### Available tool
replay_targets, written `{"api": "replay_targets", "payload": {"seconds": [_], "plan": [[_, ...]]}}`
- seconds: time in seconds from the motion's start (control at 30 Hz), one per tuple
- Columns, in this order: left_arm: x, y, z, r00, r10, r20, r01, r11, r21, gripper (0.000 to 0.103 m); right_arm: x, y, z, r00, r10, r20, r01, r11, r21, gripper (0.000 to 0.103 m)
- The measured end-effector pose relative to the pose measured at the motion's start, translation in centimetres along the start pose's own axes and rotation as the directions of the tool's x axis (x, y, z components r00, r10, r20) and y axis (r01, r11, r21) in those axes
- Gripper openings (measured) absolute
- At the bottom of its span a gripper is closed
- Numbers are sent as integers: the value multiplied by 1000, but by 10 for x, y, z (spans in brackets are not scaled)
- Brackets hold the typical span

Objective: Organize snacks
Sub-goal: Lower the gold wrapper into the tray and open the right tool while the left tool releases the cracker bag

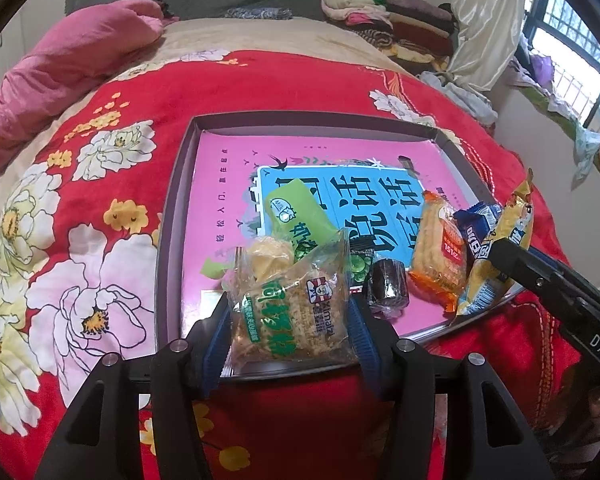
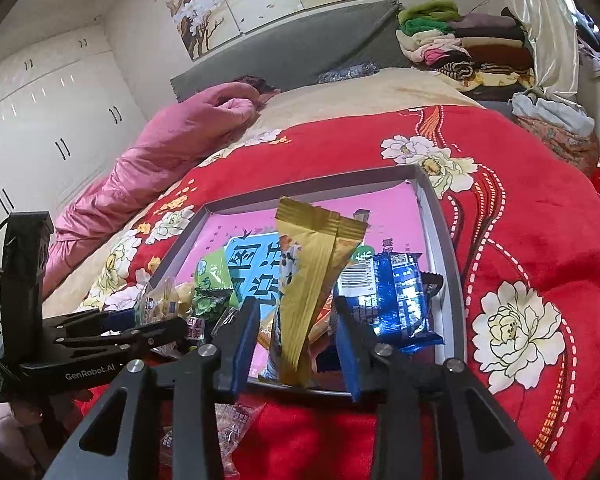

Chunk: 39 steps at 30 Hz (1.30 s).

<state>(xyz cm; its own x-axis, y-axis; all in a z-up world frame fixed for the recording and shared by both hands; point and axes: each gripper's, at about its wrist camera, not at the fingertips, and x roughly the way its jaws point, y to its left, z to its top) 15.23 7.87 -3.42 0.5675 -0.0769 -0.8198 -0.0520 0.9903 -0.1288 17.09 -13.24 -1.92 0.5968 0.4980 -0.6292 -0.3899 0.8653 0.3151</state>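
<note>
The left gripper (image 1: 290,312) clenched one clear green-lettered snack packet (image 1: 290,312). The right gripper (image 2: 296,336) stood released around one gold packet (image 2: 312,276). Six more snacks lay in the one grey tray (image 1: 172,200).

Plush, matt red blanket (image 1: 260,88) at the frame edges. Crinkly clear plastic snack packet (image 1: 288,308), lower centre. Glossy gold foil wrapper (image 2: 312,280), centre. Shiny blue wrapper (image 2: 396,296), centre right. Smooth grey cardboard tray (image 1: 172,216).

Snacks (image 1: 440,256) crowd the box's (image 1: 172,216) near edge; its far pink floor (image 1: 220,184) lies open.
</note>
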Motion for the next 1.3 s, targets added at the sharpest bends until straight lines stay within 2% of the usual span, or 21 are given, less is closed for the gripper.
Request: {"api": "replay_targets", "payload": {"seconds": [0.57, 1.1, 1.2, 1.3], "plan": [[-8, -6, -1, 1000, 1, 12, -2, 1000, 26, 67, -5, 4, -1, 1000, -14, 12, 14, 1000, -16, 46], [-24, -8, 1, 999, 10, 51, -12, 999, 38, 70, -12, 6, -1, 1000, -11, 27, 12, 1000, -20, 51], [-29, -9, 2, 998, 3, 62, -6, 999, 37, 76, -13, 6, -1, 1000, -11, 27, 11, 1000, -21, 51], [-31, -10, 2, 998, 4, 68, -6, 999, 41, 76, -14, 7, -1, 1000, -11, 29, 11, 1000, -23, 52]]}}
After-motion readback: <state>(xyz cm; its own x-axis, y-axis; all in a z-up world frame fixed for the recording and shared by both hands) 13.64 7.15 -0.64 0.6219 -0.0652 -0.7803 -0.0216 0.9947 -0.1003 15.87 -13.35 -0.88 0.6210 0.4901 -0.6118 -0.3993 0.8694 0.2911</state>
